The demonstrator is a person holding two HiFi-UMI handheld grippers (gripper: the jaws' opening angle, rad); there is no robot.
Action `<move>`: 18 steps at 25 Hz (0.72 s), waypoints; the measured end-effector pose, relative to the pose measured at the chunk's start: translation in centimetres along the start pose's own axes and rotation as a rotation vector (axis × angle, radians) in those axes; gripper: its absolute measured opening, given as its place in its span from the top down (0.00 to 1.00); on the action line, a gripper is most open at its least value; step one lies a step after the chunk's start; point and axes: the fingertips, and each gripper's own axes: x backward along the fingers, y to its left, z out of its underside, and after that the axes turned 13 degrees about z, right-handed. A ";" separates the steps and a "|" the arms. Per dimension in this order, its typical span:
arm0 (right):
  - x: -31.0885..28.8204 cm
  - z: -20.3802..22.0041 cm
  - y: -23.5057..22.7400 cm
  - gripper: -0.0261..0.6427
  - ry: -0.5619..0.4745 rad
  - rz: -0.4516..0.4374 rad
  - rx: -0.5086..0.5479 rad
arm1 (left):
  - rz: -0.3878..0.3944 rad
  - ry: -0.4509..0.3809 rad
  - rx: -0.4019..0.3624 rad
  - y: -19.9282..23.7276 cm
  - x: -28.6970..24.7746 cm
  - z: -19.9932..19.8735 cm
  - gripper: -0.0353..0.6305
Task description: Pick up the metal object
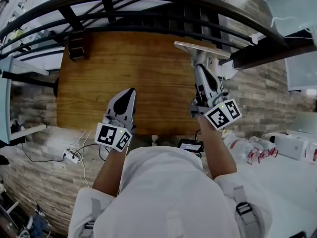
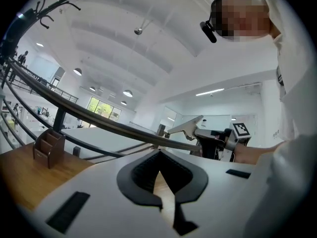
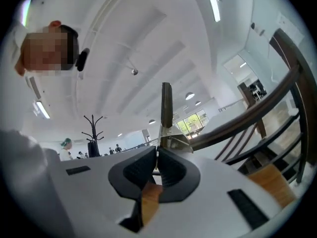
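Head view: the right gripper (image 1: 200, 67) is clamping the metal object (image 1: 202, 47), a flat, pale plate with straight edges, and is holding it over the far right corner of the table (image 1: 143, 73), whose top is showing varnished wood grain. The left gripper (image 1: 130, 92) is hovering over the near edge of the table, left of centre, with its jaws closed on nothing. A small wooden holder (image 1: 78, 44) is standing at the far left corner of the table. Left gripper view: the dark ribbed pads (image 2: 136, 176) are meeting at the tips, with only table wood showing behind them. Right gripper view: the jaws are pinching a thin lower tab of the object, beneath a small coil spring and a folded bracket, and a narrow dark bar is rising upright above. Handling judgement: the part is looking rigid, fairly light and smooth enough to slip or pivot. The flat tab near the bracket, clear of the spring, is offering the soundest hold.
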 end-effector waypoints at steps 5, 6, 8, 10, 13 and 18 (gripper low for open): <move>4.7 -2.3 -1.2 0.92 -0.041 0.024 0.160 | 0.024 0.007 -0.027 -3.7 -1.5 -0.9 0.93; 5.6 -2.7 -1.4 0.92 -0.049 0.027 0.190 | 0.028 0.010 -0.034 -4.5 -1.9 -1.0 0.93; 7.6 -3.6 -2.0 0.92 -0.070 0.033 0.253 | 0.035 0.015 -0.048 -6.5 -2.9 -1.0 0.93; 9.8 -4.3 -2.7 0.92 -0.086 0.043 0.319 | 0.039 0.020 -0.060 -8.6 -3.8 -0.9 0.93; 12.8 -5.1 -3.8 0.92 -0.090 0.064 0.401 | 0.051 0.030 -0.076 -11.5 -5.1 -0.6 0.93; 16.4 -4.7 -4.8 0.92 -0.075 0.079 0.497 | 0.065 0.052 -0.090 -14.9 -6.0 0.4 0.93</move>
